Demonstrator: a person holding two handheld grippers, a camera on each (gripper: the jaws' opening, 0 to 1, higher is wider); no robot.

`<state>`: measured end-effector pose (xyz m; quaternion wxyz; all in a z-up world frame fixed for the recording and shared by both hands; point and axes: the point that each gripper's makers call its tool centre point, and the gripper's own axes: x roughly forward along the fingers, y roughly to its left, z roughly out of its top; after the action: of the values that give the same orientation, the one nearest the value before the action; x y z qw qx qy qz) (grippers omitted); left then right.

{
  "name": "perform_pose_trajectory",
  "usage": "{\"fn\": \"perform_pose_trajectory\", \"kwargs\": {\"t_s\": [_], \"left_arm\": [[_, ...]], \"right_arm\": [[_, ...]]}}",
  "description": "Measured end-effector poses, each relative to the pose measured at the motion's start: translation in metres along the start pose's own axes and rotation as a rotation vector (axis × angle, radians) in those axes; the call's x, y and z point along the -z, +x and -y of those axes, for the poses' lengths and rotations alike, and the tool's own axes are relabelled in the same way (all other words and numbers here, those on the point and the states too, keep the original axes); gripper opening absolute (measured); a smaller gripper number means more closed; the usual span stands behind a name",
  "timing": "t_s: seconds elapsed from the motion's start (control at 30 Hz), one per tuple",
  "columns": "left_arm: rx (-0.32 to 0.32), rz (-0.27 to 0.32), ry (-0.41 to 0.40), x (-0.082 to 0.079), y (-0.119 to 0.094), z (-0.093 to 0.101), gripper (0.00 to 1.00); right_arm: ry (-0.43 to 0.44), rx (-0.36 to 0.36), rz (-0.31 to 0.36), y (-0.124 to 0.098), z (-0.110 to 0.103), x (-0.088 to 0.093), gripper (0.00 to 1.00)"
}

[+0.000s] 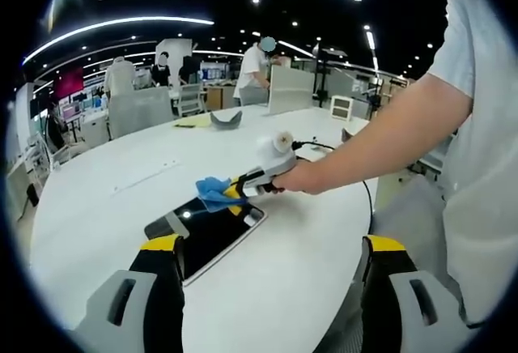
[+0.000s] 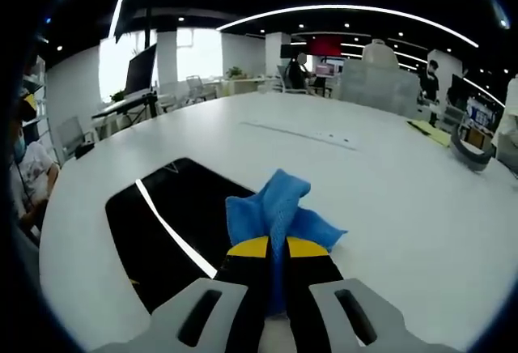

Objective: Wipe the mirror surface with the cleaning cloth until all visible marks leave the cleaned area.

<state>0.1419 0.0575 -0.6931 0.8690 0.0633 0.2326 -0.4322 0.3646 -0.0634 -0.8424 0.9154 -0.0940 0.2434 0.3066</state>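
An open-plan office: desks with monitors (image 2: 139, 68), swivel chairs (image 2: 69, 136), ceiling light strips (image 1: 113, 25).

Right tool (image 2: 278, 249) has its jaws closed tight, while left tool (image 1: 271, 249) hangs spread wide.

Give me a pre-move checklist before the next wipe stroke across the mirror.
1. Cloth gripped by right gripper: ok, jaws closed on it.
2. Cloth touching mirror: ok, it lies over the mirror's far edge.
3. Left gripper clear of the mirror: ok, open, holding nothing.
4. Mirror flat on table: ok.
5. Marks remaining on the glass: cannot tell; ceiling-light reflections cover it.
6. Mirror and cloth both visible: ok.
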Motion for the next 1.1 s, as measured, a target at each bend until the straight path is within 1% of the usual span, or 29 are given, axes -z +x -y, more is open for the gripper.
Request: {"fn": "perform_pose_trajectory", "kwargs": {"t_s": [0.13,0.37,0.47,0.57,0.7,0.77,0.8,0.9,0.97,1.03,1.1], "left_arm": [[0.0,0.007,-0.001,-0.002,-0.001,0.0,0.91],[-0.009,0.012,-0.009,0.0,-0.006,-0.002,0.91],[-0.018,0.011,-0.011,0.001,-0.009,-0.003,0.91],[-0.044,0.009,-0.016,-0.007,-0.02,-0.004,0.9],[-0.091,-0.014,0.023,-0.014,-0.039,-0.006,0.9],[-0.121,-0.007,0.015,-0.019,-0.049,-0.009,0.9],[-0.146,0.002,0.0,-0.022,-0.057,-0.011,0.9],[-0.166,-0.001,-0.002,-0.019,-0.066,-0.007,0.9],[-0.171,-0.024,-0.004,-0.012,-0.068,-0.007,0.89],[-0.169,-0.024,0.001,-0.012,-0.071,-0.006,0.89],[-0.172,-0.016,-0.002,-0.014,-0.074,-0.009,0.89]], "right_arm": [[0.007,0.006,0.001,0.0,0.0,0.0,0.01],[0.008,0.016,-0.001,0.0,0.0,0.0,0.01],[0.034,0.031,0.003,0.0,0.0,0.0,0.01],[0.048,0.057,-0.005,0.0,0.001,0.0,0.01],[0.072,0.094,-0.007,-0.001,0.001,0.001,0.01],[0.077,0.115,-0.008,-0.001,0.001,0.001,0.01],[0.073,0.13,-0.009,-0.003,-0.001,0.002,0.01],[0.097,0.148,-0.01,-0.005,0.001,0.003,0.01],[0.1,0.16,-0.021,-0.007,0.0,0.004,0.01],[0.111,0.175,-0.033,-0.01,0.0,0.006,0.01],[0.126,0.196,-0.035,-0.01,0.0,0.007,0.01]]}}
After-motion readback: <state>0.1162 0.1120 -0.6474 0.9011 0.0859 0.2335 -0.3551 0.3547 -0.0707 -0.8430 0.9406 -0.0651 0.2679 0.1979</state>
